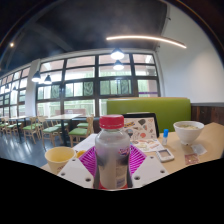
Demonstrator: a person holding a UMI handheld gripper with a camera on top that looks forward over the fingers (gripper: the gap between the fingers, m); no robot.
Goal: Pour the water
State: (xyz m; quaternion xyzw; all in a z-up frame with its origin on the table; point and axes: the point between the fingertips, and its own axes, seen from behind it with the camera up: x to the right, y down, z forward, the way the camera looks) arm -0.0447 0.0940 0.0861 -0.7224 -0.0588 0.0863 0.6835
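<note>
Bottle: a clear plastic bottle (pixel 112 152) with a red screw cap and a pale label band stands upright between the fingers of the tool (pixel 112 165); its ribbed, see-through wall looks mostly filled with water.
Tool: the two fingers bracket the bottle, their magenta pads (pixel 89 160) lying tight against its left and right sides, so it is closed about as wide as the bottle's body and grips it.
Yellow cup: a small round cup (pixel 59 155) with a smooth rim sits on the worktop just left of the bottle.
Worktop: a light, smooth surface (pixel 205 150) stretches beyond the fingers.
White bowl: a rounded, glossy bowl (pixel 187 131) stands to the right, beyond the bottle.
Flat items: a printed card or tray (pixel 143 127) and a small white device (pixel 165 154) lie behind the bottle.
Bench: a green padded backrest (pixel 160 108) rises behind the worktop.
Far: tall grid windows (pixel 95 85), rows of chairs and tables (pixel 30 125), a long ceiling light (pixel 147 41).
</note>
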